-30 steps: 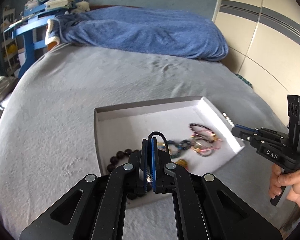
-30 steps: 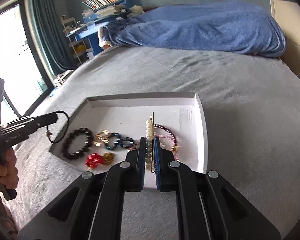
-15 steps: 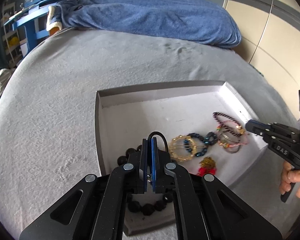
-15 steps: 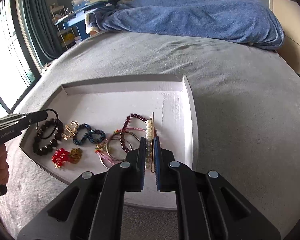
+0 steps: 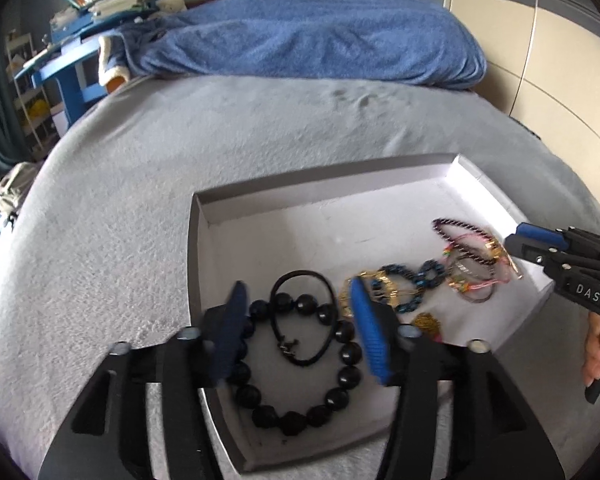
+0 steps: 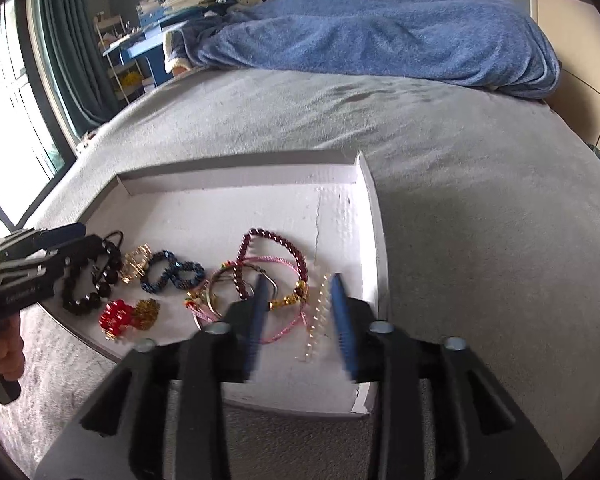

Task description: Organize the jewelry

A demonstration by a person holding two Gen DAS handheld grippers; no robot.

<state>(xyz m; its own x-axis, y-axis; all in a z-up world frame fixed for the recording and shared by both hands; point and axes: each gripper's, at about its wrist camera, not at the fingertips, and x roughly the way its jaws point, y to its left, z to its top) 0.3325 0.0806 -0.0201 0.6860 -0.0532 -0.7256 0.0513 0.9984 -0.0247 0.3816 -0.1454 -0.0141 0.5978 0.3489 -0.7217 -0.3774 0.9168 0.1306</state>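
Now both grippers hang low over a white tray (image 5: 452,172) that sits on a grey bed (image 5: 120,208). The left gripper (image 5: 300,320) has just been opening its jaws, and they stand spread wide, touching nothing. Between them, down on the tray floor, lies a thin black cord bracelet (image 5: 304,312), draped across a ring of big black beads (image 5: 340,384). The right gripper (image 6: 300,312) has also just been opening its jaws, and they stand apart too. A white pearl strand (image 6: 316,316) lies on the tray between them, free of both pads. At about ten o'clock from the pearls is a dark red bead bracelet (image 6: 276,240), tangled with pink cord (image 6: 284,328). Farther along at nine o'clock sit a blue beaded loop (image 6: 172,272), a red and gold charm (image 6: 128,316) and a gold piece (image 6: 136,260). A blue blanket (image 6: 380,32) is heaped at the far end of the bed, at twelve o'clock.
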